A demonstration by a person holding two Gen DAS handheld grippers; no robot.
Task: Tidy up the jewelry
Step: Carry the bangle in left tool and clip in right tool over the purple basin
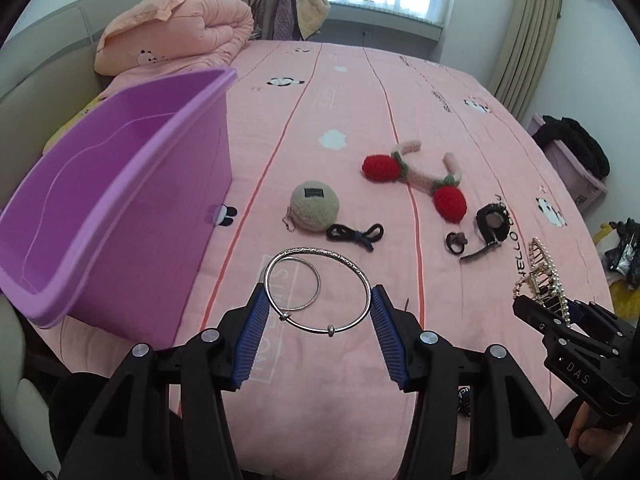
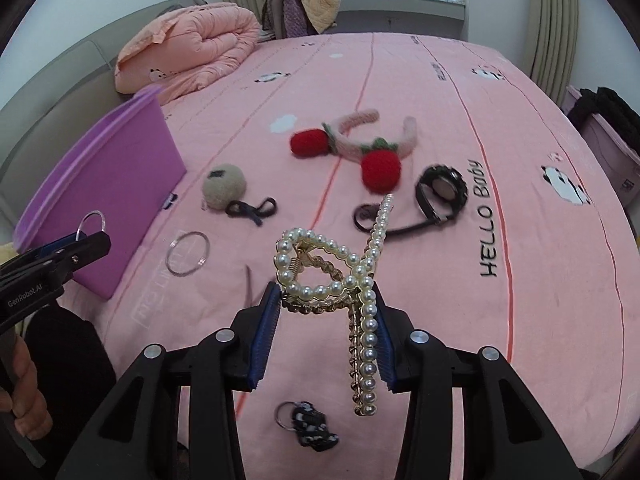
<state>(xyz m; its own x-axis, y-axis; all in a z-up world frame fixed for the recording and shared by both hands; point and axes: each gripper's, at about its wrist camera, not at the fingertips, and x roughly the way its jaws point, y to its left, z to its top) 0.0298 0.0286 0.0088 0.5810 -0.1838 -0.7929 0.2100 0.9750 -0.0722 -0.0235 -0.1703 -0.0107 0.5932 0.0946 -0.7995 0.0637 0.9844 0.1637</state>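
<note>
The pink bed (image 1: 440, 120) carries everything. At its left side stands the purple bin (image 1: 100, 200), open and empty, probably the place for the jewelry. Right of the bin lies the strawberry headband (image 1: 416, 172). Nearer, the left gripper (image 1: 318, 294) is closed on a silver bangle (image 1: 330, 328), thin and shiny with two small beads, held in the air beside the bin. Further right of the bin, the right gripper (image 2: 324, 292) clamps a pearl hair claw (image 2: 368, 332), gold with white pearls. A smaller ring (image 2: 207, 251) waits on the bed.

two bangles (image 1: 324, 292); one pearl clip (image 2: 340, 280); one purple bin (image 1: 100, 200)
</note>
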